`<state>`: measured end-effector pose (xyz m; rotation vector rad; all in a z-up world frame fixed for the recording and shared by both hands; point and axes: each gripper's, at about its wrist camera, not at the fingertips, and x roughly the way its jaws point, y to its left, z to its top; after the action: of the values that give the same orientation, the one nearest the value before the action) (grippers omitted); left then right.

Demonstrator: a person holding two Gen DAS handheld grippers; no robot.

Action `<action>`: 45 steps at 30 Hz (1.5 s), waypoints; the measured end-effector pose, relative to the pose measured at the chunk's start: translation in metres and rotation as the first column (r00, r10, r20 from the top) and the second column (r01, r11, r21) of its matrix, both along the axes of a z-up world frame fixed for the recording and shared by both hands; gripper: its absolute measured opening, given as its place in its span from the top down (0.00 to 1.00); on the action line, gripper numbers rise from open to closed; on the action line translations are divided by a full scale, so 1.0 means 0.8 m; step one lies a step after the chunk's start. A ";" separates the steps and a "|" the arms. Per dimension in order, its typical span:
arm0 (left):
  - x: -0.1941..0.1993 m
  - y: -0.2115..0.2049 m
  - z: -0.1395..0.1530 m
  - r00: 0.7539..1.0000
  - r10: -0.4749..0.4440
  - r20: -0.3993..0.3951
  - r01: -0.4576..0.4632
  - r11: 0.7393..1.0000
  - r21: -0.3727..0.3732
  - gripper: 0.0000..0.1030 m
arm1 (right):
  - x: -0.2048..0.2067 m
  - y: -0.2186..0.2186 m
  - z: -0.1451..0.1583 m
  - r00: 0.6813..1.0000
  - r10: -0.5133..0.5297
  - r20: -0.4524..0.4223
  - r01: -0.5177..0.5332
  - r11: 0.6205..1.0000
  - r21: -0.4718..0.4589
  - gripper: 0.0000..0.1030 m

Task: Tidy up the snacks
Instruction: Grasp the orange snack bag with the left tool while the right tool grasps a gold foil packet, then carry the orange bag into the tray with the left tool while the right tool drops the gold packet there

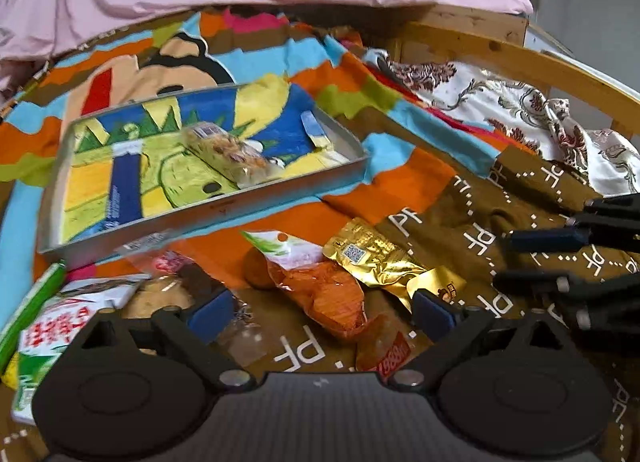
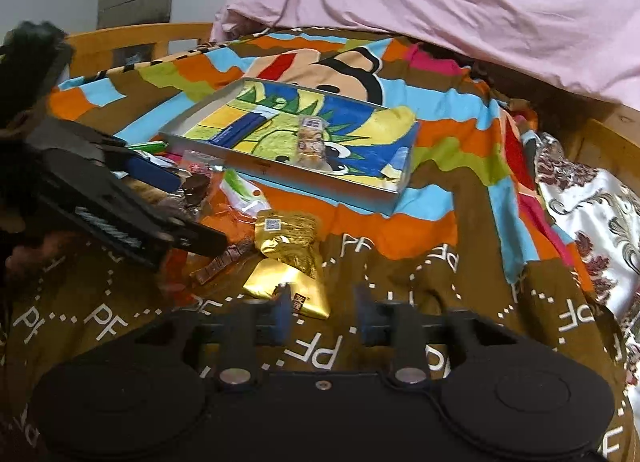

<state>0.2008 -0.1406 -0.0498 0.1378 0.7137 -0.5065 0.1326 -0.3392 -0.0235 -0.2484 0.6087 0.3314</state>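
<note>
Snacks [image 1: 336, 294] beside tray [image 1: 216, 206] edge, left gripper [image 1: 324, 312] wide, right gripper [image 2: 322, 316] narrow, empty.

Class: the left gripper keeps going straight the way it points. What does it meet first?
Most likely the orange snack packet, which lies between the open jaws of the left gripper. The tray sits farther on; depth is uncertain.

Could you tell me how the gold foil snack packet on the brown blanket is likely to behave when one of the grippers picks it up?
The gold foil packet looks crinkled and thin, so it will probably flex and droop rather than stay stiff. Its shiny film may be slippery between the fingers. It lies flat on the soft blanket, so it is unlikely to roll, though the bedding may give under a push.
</note>
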 end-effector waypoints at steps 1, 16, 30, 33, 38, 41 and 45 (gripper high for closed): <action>0.004 0.000 -0.002 1.000 -0.006 -0.011 0.006 1.000 -0.009 0.12 | 0.004 0.002 -0.002 1.000 0.015 -0.004 -0.015 1.000 -0.007 0.55; 0.047 0.006 -0.023 0.985 0.025 -0.169 -0.046 0.992 -0.121 0.44 | 0.080 0.040 -0.039 0.990 0.070 -0.125 -0.071 0.997 0.000 0.31; 0.029 0.011 -0.022 0.983 0.051 -0.174 -0.074 0.989 -0.126 0.51 | 0.053 0.033 -0.040 0.993 -0.003 -0.118 0.003 1.000 0.000 0.42; 0.016 0.018 -0.017 0.986 0.046 -0.163 -0.068 0.989 -0.131 0.50 | 0.035 0.031 -0.032 0.996 -0.012 -0.083 0.011 1.000 -0.016 0.42; 0.000 0.031 -0.008 0.986 0.054 -0.158 -0.079 0.984 -0.159 0.51 | 0.019 0.031 -0.015 1.000 -0.012 -0.025 0.011 1.000 -0.010 0.42; -0.008 0.041 -0.001 0.987 0.064 -0.151 -0.091 0.980 -0.178 0.51 | 0.016 0.036 -0.006 1.000 -0.008 0.004 0.008 1.000 -0.006 0.42; -0.011 0.055 0.014 0.988 0.085 -0.128 -0.110 0.974 -0.200 0.51 | 0.019 0.045 0.008 0.999 0.010 0.035 -0.010 1.000 0.002 0.42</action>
<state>0.1921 -0.0969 -0.0387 -0.1229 0.7748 -0.4946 0.1477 -0.3028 -0.0174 -0.2547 0.5723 0.3368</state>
